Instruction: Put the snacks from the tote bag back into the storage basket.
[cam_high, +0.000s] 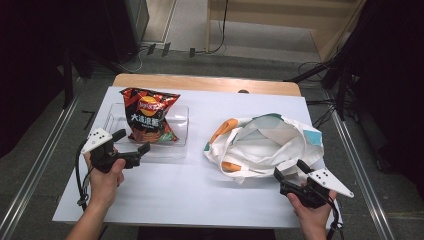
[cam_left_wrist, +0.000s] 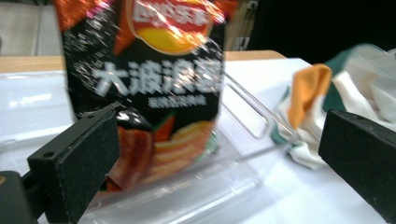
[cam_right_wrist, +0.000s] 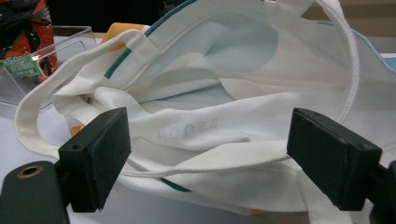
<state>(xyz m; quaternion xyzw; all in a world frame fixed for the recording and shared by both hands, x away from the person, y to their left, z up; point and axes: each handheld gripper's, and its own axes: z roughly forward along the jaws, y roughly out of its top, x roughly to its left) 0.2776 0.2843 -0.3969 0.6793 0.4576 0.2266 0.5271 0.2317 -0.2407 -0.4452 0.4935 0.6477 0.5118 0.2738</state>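
Observation:
A black and red chip bag (cam_high: 148, 117) stands in a clear plastic tray (cam_high: 181, 131) at the table's left. My left gripper (cam_high: 134, 141) is just in front of the tray with its jaws wide apart and nothing between them. In the left gripper view the chip bag (cam_left_wrist: 154, 88) stands just beyond the left gripper (cam_left_wrist: 219, 154). A white tote bag (cam_high: 265, 142) with orange and teal patches lies open at the right. My right gripper (cam_high: 288, 168) is open at its near edge; in the right gripper view the tote bag (cam_right_wrist: 224, 93) lies just beyond the right gripper (cam_right_wrist: 210, 149).
A white sheet (cam_high: 190, 195) covers the wooden table. Metal rails run along the floor on both sides. Cables lie on the floor behind the table.

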